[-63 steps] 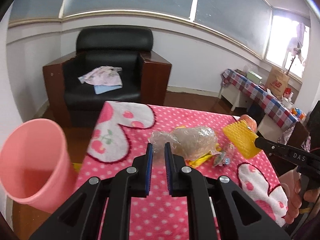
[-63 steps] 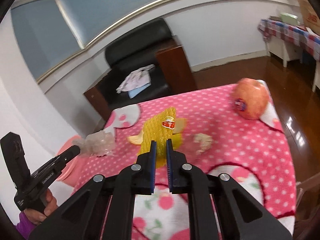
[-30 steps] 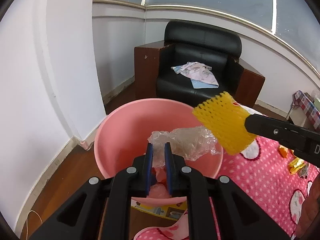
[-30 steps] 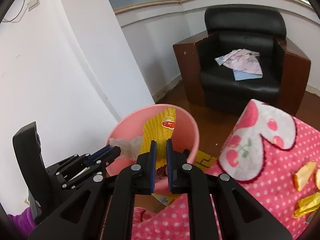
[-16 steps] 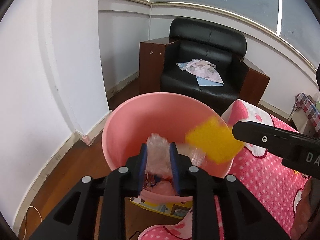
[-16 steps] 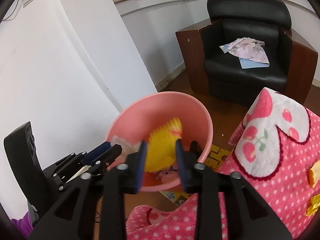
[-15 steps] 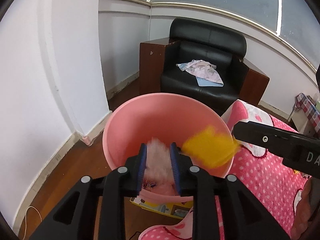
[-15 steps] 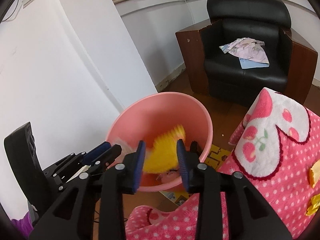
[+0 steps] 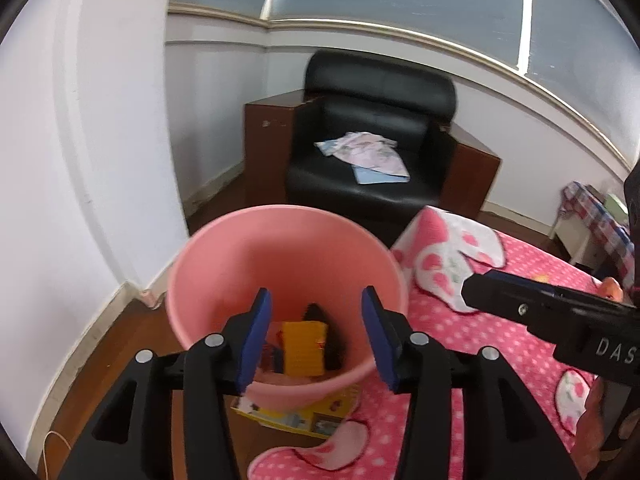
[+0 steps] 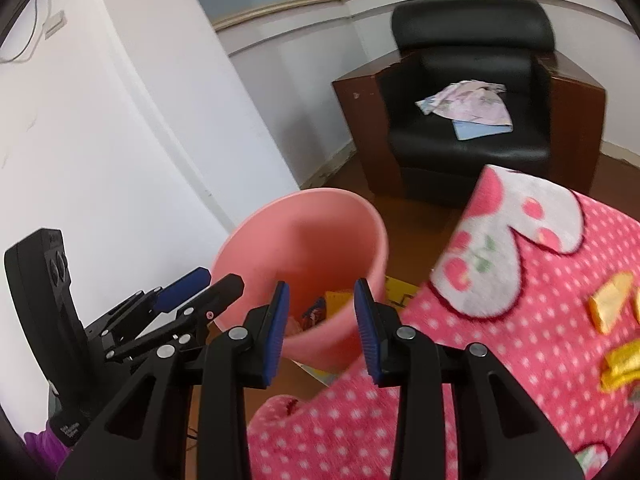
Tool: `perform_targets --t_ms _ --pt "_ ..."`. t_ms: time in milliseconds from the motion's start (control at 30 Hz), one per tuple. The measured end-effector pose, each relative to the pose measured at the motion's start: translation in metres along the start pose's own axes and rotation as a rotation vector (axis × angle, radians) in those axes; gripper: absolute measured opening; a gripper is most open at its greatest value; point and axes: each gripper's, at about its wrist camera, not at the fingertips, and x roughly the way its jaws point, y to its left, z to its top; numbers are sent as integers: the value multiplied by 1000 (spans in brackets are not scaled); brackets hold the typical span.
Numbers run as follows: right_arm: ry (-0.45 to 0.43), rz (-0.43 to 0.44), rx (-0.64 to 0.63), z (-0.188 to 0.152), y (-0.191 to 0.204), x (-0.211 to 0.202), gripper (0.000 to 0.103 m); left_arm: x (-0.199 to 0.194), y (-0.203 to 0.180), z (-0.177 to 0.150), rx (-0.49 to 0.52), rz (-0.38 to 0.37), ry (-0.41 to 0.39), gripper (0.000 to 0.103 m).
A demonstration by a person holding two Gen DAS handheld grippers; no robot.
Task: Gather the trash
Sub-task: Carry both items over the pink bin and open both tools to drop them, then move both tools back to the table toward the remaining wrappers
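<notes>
Hovering over the pink bin (image 9: 256,264) in the left wrist view, the left gripper (image 9: 316,336) has its blue-padded fingers (image 9: 256,332) wide apart and opening further, nothing between them. Down in the bin lies the yellow foam net (image 9: 303,347) on other scraps, too dark to name. Bin stands on the wood floor (image 9: 100,364) just beside the counter (image 9: 472,344), which is draped in a pink dotted cloth; a yellow printed sheet (image 9: 296,412) pokes out under the bin. The right gripper's black finger (image 9: 520,308) reaches in from the right above the cloth, well clear of the bin rim. Black armchair (image 9: 372,152) at the back with folded cloth (image 9: 364,154) on the seat. Right wrist view: right gripper (image 10: 322,330) sits over the near rim of the bin (image 10: 280,232), fingers (image 10: 277,328) parted, empty. A yellow edge of the net (image 10: 338,298) shows inside the bin. Left gripper (image 10: 200,286) comes in from the left at the bin's rim, its fingers apart. On the counter (image 10: 500,320) at right, yellow wrapper scraps (image 10: 610,306) lie on the cloth, well apart from the bin. Purple sleeve (image 10: 38,444) at bottom left.
</notes>
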Motion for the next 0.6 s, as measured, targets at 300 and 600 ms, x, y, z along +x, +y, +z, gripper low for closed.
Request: perform_targets --t_ms 300,600 --pt "-63 -167 89 -45 -57 -70 39 1 -67 -5 100 -162 10 52" --pt "-109 -336 309 -96 -138 -134 45 13 -154 -22 238 -343 65 52"
